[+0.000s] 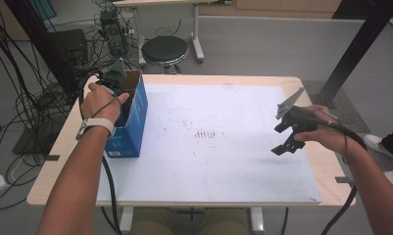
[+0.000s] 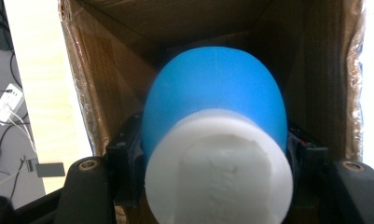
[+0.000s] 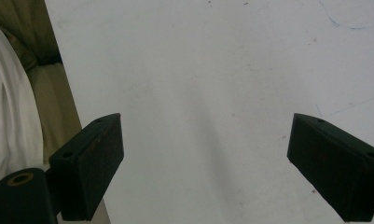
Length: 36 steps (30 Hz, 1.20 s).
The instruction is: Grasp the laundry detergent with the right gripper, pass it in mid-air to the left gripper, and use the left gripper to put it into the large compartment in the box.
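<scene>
Bulb-shaped blue-and-white object (image 2: 216,135) sits inside cardboard box (image 1: 135,117), clamped by left gripper (image 1: 116,87) across its blue sides; probably light, smooth, slippery plastic; right gripper (image 3: 205,163) gapes idle.

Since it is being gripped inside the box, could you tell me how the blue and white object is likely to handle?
The blue and white object looks rounded and smooth, so it may slip or roll if let go. The left gripper clamps its sides without visibly denting it, so it is probably fairly stiff. The box stands tall and narrow, so a sideways tug might tip it.
</scene>
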### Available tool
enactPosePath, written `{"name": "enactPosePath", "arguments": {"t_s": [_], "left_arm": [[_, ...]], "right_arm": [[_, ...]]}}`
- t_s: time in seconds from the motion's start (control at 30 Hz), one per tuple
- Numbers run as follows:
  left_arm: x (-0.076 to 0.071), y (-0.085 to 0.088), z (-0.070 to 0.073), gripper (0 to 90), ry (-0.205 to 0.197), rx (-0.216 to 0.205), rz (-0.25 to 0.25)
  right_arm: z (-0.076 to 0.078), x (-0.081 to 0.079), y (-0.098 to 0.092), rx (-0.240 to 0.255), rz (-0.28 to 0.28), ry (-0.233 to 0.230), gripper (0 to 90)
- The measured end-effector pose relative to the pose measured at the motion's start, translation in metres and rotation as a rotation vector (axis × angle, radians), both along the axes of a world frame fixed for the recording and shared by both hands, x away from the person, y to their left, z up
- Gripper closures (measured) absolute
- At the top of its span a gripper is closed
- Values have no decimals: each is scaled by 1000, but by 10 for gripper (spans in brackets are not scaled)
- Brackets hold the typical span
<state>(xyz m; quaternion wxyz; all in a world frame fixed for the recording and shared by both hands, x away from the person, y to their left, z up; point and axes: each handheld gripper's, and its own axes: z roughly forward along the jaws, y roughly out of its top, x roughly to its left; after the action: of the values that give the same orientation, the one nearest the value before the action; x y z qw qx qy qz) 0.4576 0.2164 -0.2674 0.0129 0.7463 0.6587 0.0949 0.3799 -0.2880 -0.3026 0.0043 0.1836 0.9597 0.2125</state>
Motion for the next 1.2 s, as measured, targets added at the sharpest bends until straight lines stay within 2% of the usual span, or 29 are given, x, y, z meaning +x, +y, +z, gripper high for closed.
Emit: {"name": "enactPosePath", "arguments": {"t_s": [1.2], "left_arm": [[-1,0,0,371,-9,-1,-11]], "right_arm": [[1,-1,1,1,4,-1,109]]}}
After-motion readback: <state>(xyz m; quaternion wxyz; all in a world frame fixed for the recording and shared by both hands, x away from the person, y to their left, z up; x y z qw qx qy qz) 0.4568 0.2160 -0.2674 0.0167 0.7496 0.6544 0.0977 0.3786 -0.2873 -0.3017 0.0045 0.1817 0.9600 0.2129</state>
